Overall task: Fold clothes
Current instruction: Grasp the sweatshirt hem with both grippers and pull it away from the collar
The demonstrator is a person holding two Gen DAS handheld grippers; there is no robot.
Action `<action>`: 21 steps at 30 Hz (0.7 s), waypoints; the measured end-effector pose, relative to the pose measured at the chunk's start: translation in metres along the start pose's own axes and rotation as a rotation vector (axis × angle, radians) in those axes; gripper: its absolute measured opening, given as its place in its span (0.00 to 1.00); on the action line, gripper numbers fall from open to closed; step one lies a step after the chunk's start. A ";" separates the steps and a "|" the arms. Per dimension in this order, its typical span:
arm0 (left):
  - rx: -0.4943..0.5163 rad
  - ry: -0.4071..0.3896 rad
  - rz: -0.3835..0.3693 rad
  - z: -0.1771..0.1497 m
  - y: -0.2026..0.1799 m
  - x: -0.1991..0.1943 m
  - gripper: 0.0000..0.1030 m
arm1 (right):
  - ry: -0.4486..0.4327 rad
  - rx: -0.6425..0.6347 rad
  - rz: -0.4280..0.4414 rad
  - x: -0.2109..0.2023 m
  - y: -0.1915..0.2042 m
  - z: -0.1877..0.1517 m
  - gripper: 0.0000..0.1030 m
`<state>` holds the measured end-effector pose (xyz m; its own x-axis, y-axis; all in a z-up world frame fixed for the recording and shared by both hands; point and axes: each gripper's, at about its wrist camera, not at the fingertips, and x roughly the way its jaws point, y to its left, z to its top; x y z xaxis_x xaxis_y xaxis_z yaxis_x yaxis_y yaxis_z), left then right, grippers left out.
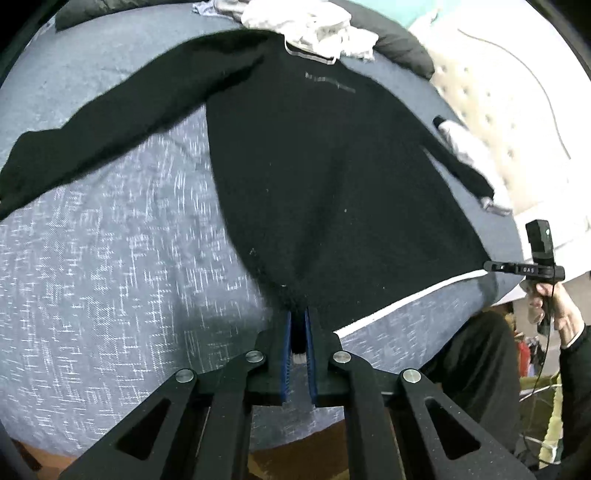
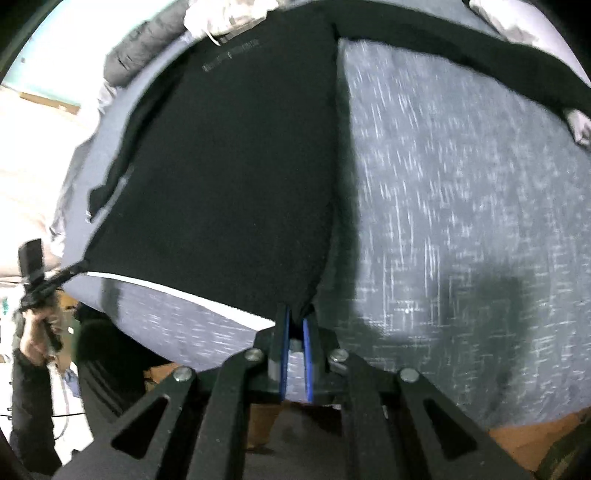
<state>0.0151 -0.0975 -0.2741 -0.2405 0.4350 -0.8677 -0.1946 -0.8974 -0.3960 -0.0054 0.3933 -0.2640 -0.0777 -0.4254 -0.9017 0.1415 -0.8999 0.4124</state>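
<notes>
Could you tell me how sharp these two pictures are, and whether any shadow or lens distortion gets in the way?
Left wrist view: fairly sharp near the left gripper, the black sweater reads as a flat dark mass, the fisheye bows the grey bedspread. Right wrist view: motion blur streaks the bedspread's white flecks, a dark shadow lies beside the right gripper.

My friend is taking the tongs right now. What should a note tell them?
Left tongs: shut on one bottom corner of the black sweater.
Right tongs: shut on the other bottom corner.
Where things are: the sweater lies spread on the grey bed cover, both sleeves out to the sides, its hem pulled taut between the two tongs. A pile of light clothes sits beyond its collar.
Done: sweater laid out, both hem corners gripped.
Left: no fold shows yet. Probably carry the hem up toward the collar, then tuck the sleeves in. The pile looks unfolded too.
</notes>
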 end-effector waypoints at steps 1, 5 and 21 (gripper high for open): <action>0.002 0.006 0.003 -0.001 0.000 0.002 0.07 | -0.003 0.005 0.013 0.002 -0.001 0.001 0.06; 0.003 0.012 0.009 -0.002 0.002 0.005 0.09 | -0.053 0.010 -0.003 -0.005 0.000 0.006 0.22; -0.056 0.078 0.001 -0.007 0.010 0.024 0.42 | 0.052 0.032 -0.018 0.032 -0.001 0.011 0.40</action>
<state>0.0141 -0.0961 -0.3012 -0.1653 0.4289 -0.8881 -0.1400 -0.9016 -0.4093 -0.0188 0.3797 -0.2920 -0.0283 -0.4039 -0.9144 0.1093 -0.9105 0.3988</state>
